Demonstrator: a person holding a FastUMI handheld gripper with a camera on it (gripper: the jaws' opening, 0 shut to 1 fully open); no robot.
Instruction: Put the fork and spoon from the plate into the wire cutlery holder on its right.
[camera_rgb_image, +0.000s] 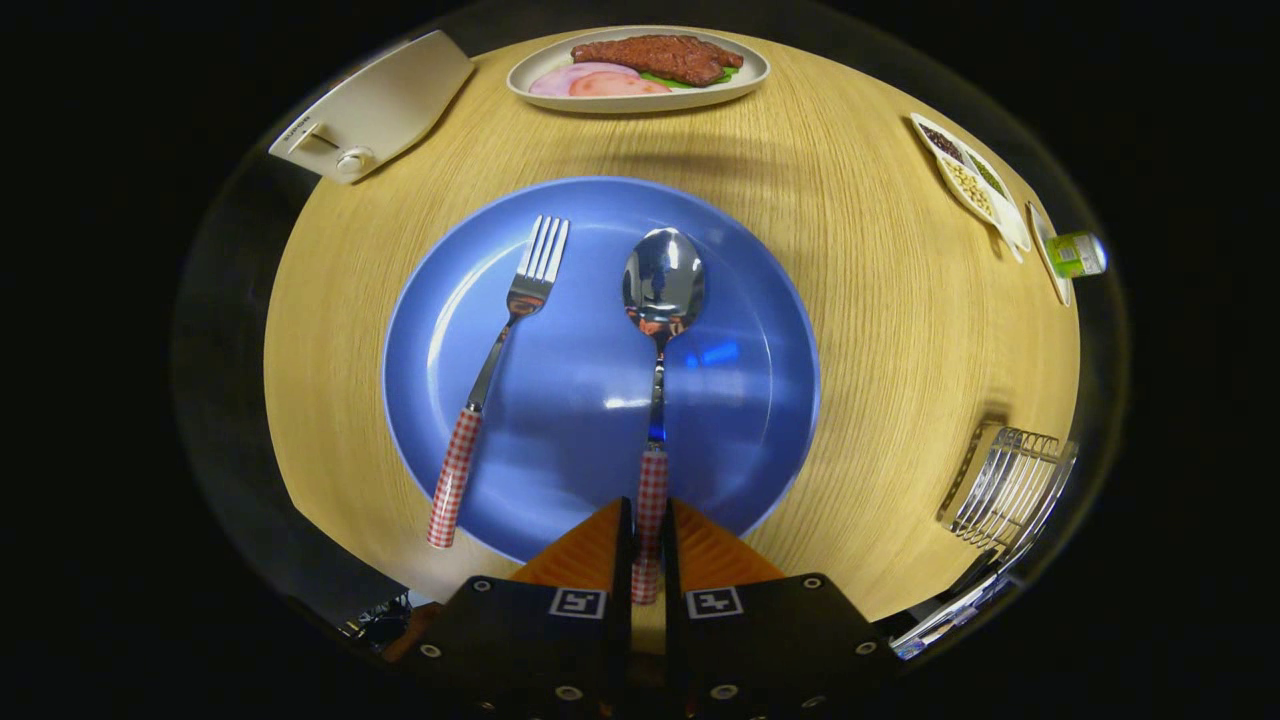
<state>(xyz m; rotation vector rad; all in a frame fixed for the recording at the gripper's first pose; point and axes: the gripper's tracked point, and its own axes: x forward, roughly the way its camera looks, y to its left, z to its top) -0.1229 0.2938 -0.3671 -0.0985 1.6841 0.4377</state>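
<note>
The fork (497, 372) is seen lying on the left half of the blue plate (740, 300), its checked handle overhanging the rim. The spoon (660, 330) lies right of it, its checked handle clamped between the narrowed fingers (690, 555) of the gripper (648, 545). A straight, level lift is advised, so the bowl clears the rim. Bare desk (880, 330) is available rightward to the wire cutlery holder (1010, 485) near the desk edge.
</note>
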